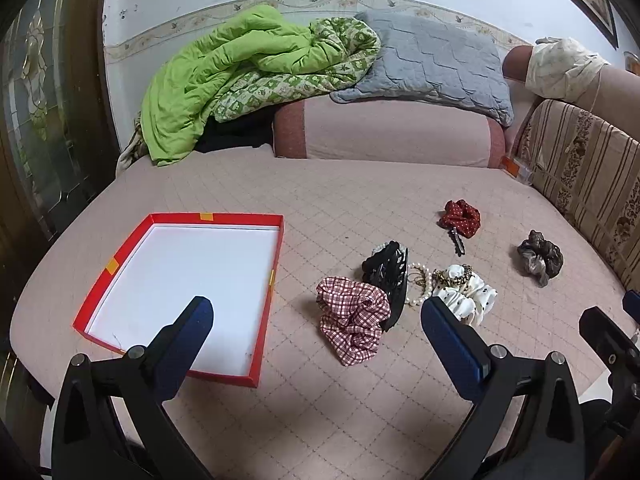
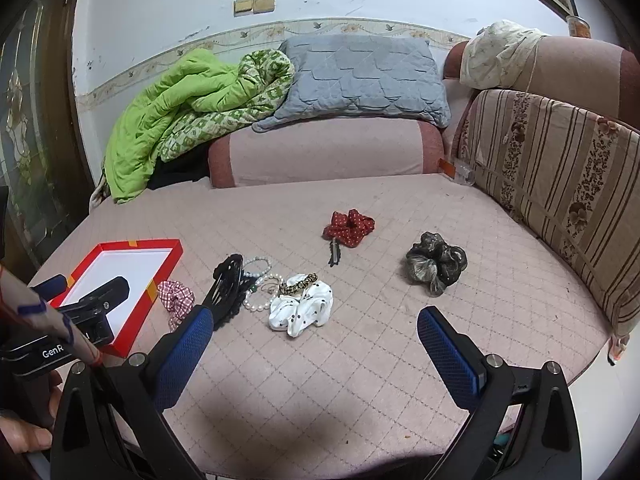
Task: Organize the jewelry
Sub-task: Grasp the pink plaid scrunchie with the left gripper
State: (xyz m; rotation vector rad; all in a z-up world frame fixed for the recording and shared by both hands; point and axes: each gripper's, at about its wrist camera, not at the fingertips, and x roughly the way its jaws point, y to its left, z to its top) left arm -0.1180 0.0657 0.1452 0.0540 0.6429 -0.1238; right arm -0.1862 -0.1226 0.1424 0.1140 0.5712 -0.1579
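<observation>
1. The left tool (image 1: 316, 316) hovers above the pink quilted bed (image 1: 360, 208) with its blue-padded fingers spread wide and nothing between them.
2. The right tool (image 2: 314, 322) is likewise spread apart and empty, low over the bed's near edge.
3. A red tray (image 1: 276, 264) with a white floor lies on the bed's left side, nothing in it.
4. Just right of the tray sits a red checked scrunchie (image 1: 354, 320), touching a black claw clip (image 1: 390, 276).
5. A pearl bracelet (image 2: 256, 304) lies beside the clip, against a white dotted scrunchie (image 2: 302, 312); a small patterned band, perhaps another bracelet, rests on its top.
6. Farther back lie a red dotted scrunchie (image 2: 350, 227), with a dark hair clip (image 2: 334, 257) at its near edge, and, well apart to the right, a dark grey scrunchie (image 2: 436, 262).
</observation>
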